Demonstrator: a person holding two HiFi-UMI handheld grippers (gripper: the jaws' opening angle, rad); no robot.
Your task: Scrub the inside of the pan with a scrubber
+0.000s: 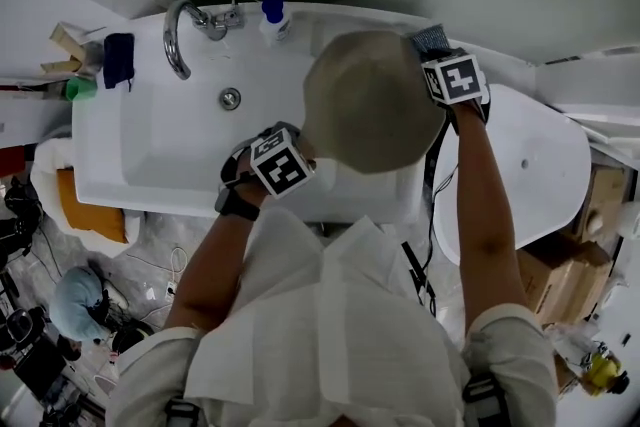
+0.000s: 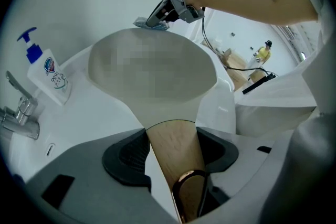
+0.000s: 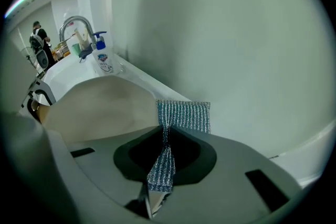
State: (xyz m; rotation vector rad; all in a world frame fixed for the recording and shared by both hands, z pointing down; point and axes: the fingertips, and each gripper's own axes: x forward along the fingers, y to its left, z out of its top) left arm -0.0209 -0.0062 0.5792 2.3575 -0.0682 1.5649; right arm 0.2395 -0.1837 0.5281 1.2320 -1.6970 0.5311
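A beige pan hangs over the right half of the white sink. My left gripper is shut on its wooden handle, with the pan spreading out ahead of the jaws. My right gripper is at the pan's far right rim, shut on a silvery-blue mesh scrubber. In the right gripper view the scrubber is pinched in the middle between the jaws and fans out above them, beside the pan. The left gripper view shows the right gripper with the scrubber at the pan's far edge.
A chrome faucet and a blue-capped soap bottle stand on the sink's back rim. The drain shows in the basin. A dark cloth hangs at the far left corner. A white wall rises close behind the sink.
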